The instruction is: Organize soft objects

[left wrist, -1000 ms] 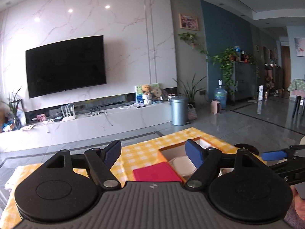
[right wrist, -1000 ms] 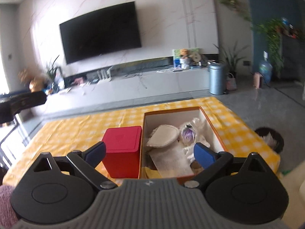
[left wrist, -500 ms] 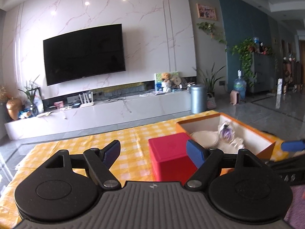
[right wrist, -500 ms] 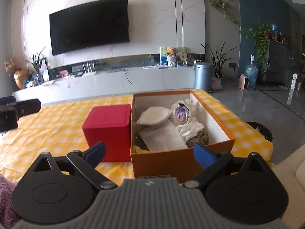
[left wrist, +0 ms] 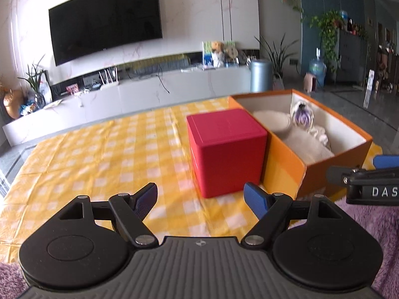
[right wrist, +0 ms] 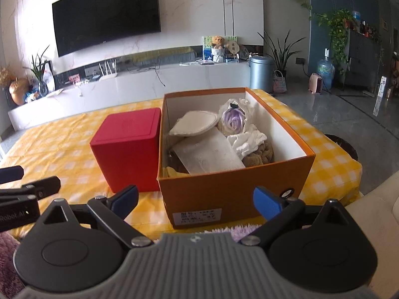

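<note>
An open orange box (right wrist: 232, 191) (left wrist: 284, 159) stands on the yellow checked tablecloth. Inside lie soft items: a cream pad (right wrist: 193, 125), a white cloth (right wrist: 209, 155), a purple fabric rose (right wrist: 234, 122) (left wrist: 302, 117), a white crumpled piece (right wrist: 247, 142) and a brown knit piece (right wrist: 260, 154). A red cube box (right wrist: 128, 149) (left wrist: 225, 150) touches its left side. My right gripper (right wrist: 195, 198) hangs open just before the box's near wall. My left gripper (left wrist: 200, 198) is open and empty, in front of the red box. Fuzzy purple fabric (left wrist: 374, 226) (right wrist: 234, 231) lies under both.
The table's tablecloth (left wrist: 99, 154) spreads to the left of the red box. Beyond the table are a white TV bench (right wrist: 149, 84), a grey bin (right wrist: 260, 74) and a plant (right wrist: 281, 49). A cream sofa edge (right wrist: 374, 214) sits at the right.
Both grippers pulled back and lowered toward the near table edge, so the boxes now sit farther ahead. The views turned from the room down to the table. Both stayed open.
</note>
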A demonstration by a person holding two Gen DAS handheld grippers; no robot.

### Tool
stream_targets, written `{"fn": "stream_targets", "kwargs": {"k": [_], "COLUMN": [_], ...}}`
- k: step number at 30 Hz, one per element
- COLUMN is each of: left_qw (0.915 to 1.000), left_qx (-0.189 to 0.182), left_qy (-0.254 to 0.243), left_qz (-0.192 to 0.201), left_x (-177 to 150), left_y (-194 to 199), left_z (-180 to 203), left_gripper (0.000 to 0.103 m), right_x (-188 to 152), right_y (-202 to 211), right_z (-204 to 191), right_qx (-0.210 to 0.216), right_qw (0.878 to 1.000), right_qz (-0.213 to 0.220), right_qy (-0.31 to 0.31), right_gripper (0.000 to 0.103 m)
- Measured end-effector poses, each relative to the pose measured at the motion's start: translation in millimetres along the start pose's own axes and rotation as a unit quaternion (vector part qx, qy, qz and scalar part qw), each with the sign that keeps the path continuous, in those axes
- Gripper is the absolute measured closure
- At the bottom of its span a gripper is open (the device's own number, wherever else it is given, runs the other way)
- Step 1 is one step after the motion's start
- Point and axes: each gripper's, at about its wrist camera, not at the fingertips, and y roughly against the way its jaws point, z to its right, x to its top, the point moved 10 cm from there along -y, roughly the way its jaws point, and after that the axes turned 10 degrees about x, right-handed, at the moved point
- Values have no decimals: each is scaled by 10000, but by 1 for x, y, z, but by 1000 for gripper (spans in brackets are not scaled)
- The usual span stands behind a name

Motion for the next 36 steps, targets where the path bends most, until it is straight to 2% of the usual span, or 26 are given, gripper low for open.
{"fn": "stream_targets", "kwargs": {"k": [36], "left_qw": [10000], "left_qx": [-1], "left_qy": [44], "left_qz": [-66], "left_x": [3], "left_y": [8], "left_z": [-3], "left_gripper": [11], "right_x": [-1], "right_y": [3], "right_z": [-3], "right_qx": [-108], "right_qw": [9998], "right_qz": [17], "right_qy": [145], "right_gripper": [6]}}
